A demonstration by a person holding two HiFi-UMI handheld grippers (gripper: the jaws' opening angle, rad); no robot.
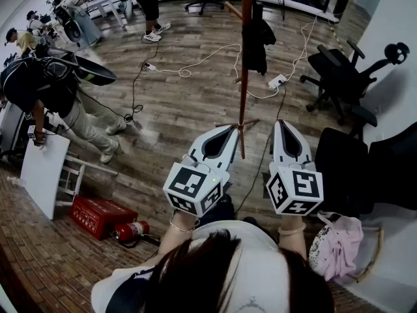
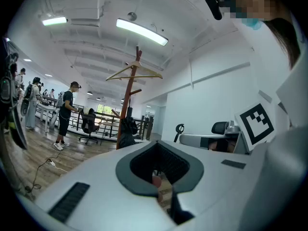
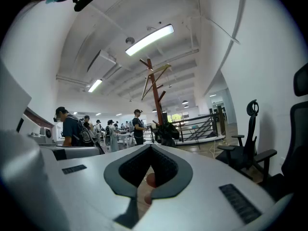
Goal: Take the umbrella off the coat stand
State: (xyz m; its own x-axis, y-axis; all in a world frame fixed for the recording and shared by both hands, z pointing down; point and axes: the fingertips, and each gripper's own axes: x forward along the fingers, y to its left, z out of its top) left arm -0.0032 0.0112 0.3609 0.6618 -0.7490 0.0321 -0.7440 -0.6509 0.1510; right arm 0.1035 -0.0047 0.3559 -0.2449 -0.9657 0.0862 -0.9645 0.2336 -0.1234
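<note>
Closed left hand-held gripper point(image 1: 233, 129) and right hand-held gripper point(image 1: 281, 123) face the umbrella point(image 1: 258, 43).

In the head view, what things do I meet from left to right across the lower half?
White board, red box, fire extinguisher, left gripper, coat stand, right gripper, pink bag.

**Plank floor strewn with cables**

The plank floor point(image 1: 182, 109) carried the coat stand point(image 1: 244, 103) near its middle. White cables point(image 1: 195, 62) looped across to a power strip point(image 1: 277, 81) beside it. An office chair point(image 1: 339, 77) stood to the right. At lower left, a red box point(image 1: 98, 215) and a fire extinguisher point(image 1: 130, 230) lay side by side.
</note>
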